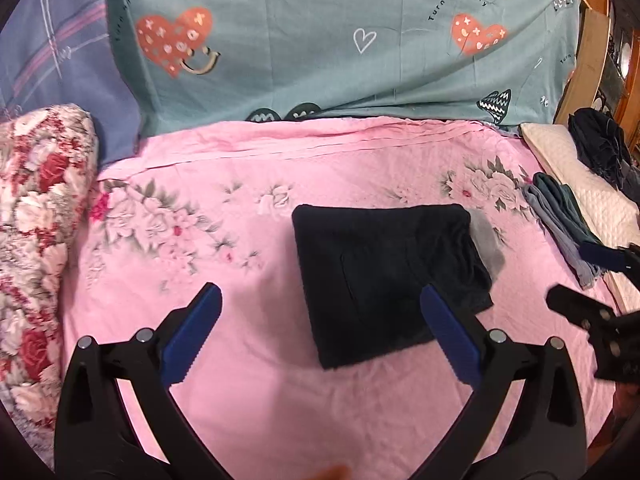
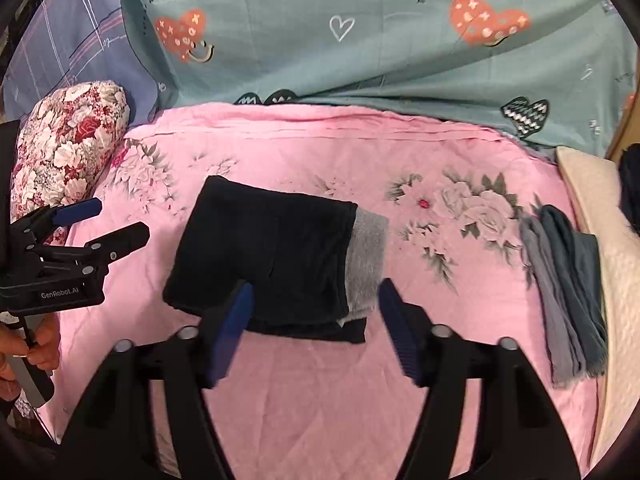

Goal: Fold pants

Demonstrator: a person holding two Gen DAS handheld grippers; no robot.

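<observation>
The dark navy, soft-knit pants (image 1: 384,280) lie folded into a squarish bundle on the pink floral bedsheet (image 1: 248,392), about mid-bed, with a flap of grey lining (image 2: 366,260) showing at their right edge. Nothing of mine touches them.

My left gripper (image 1: 316,336) hangs above the sheet with its jaws spread wide. The left blue ribbed pad sits over bare pink cloth, and the right one overlaps the lower right part of the bundle in my left view. There is nothing clamped between them. My right gripper (image 2: 314,328) is also open, its blue pads standing apart on either side of the bundle's near edge, above it and not pressing on it. Seen from the right camera, my left gripper sits at the far left of the bed, jaws parted, with my hand (image 2: 24,344) wrapped round its handle.

To the right of the pants, well apart from them, a small stack of folded grey and teal garments (image 2: 568,292) rests near the sheet's edge. Just beyond that lies a cream quilted pad (image 2: 600,216), and a heap of dark clothes (image 1: 600,148) sits on its far end. At the left side of the bed a rolled quilt with red and white roses (image 2: 68,148) lies along the sheet. Behind the pink sheet a teal cover printed with orange hearts (image 1: 320,40) rises up, and a lavender plaid cloth (image 1: 52,40) hangs to its left.
</observation>
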